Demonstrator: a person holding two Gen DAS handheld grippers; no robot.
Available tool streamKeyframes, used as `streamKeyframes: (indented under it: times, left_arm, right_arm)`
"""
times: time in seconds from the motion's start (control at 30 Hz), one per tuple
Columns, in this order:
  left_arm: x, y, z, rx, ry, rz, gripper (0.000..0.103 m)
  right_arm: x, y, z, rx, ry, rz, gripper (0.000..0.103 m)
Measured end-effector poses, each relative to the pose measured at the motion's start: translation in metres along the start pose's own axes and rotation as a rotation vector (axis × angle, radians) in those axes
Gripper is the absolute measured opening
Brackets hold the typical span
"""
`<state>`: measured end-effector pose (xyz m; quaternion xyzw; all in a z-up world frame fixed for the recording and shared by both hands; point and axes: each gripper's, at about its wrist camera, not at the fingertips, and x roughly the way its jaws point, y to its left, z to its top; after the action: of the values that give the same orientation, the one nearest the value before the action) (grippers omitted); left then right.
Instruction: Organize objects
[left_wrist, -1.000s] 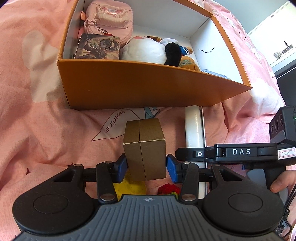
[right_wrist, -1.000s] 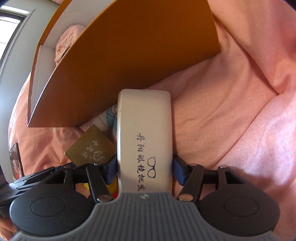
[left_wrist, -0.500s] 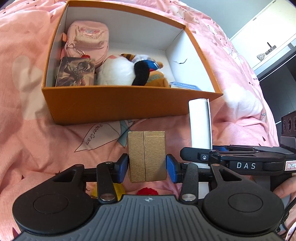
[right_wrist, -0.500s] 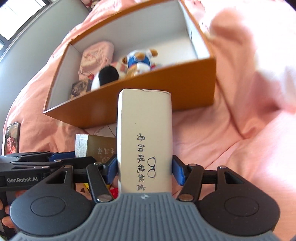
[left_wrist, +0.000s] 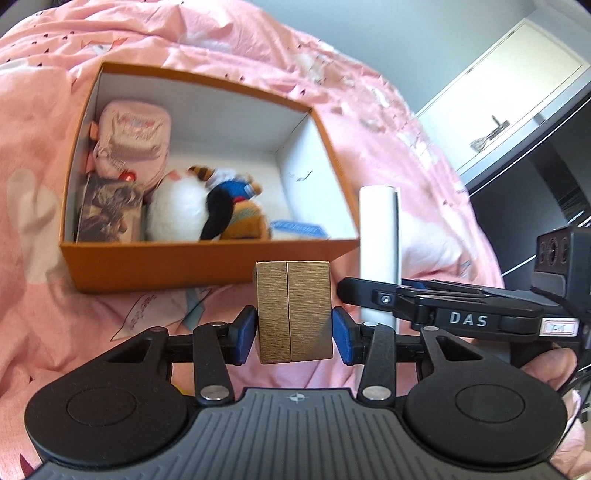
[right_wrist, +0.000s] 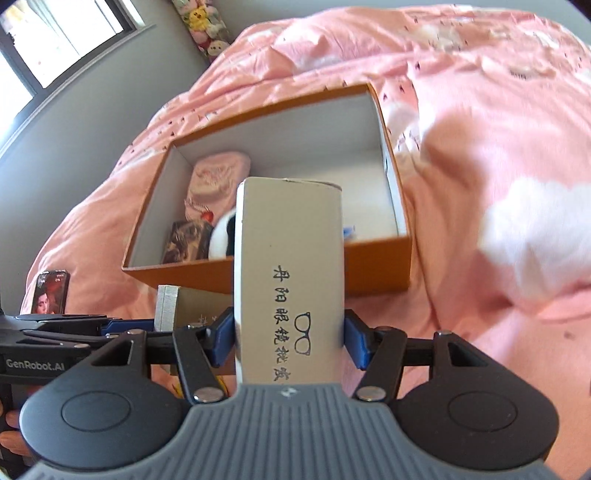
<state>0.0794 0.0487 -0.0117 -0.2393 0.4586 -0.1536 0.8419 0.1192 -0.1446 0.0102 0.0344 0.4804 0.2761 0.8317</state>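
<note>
My left gripper (left_wrist: 294, 331) clamps the gold box (left_wrist: 293, 310), my right gripper (right_wrist: 288, 341) the white glasses case (right_wrist: 290, 280); both hang short of the orange box (left_wrist: 207, 260) at twelve o'clock. Stiff, light card; side grips suit.

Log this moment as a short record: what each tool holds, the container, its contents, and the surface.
left tool: shut on gold box, held upright
right tool: shut on white glasses case, printed with characters and a glasses icon
container: open orange box, white inside
contents: pink pouch, picture card, plush toys, blue item
free space: right part of the box floor looks bare
surface: pink bedding
outside box: phone on the bedding
</note>
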Motion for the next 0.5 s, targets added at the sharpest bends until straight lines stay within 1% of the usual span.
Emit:
streamKeyframes:
  times: [0.13, 0.33, 0.5]
  left_arm:
    - [-0.009, -0.006, 0.016, -0.003, -0.057, -0.038, 0.050]
    - [-0.010, -0.006, 0.043, -0.005, -0.126, -0.039, 0.050]
    - [-0.002, 0.004, 0.065, -0.025, -0.167, -0.029, 0.050]
  right_arm:
    - [-0.011, 0.005, 0.019, -0.045, -0.045, 0.000, 0.062]
    - [-0.017, 0.011, 0.054, -0.102, -0.111, -0.010, 0.062]
    - [-0.003, 0.015, 0.082, -0.128, -0.131, -0.024, 0.062]
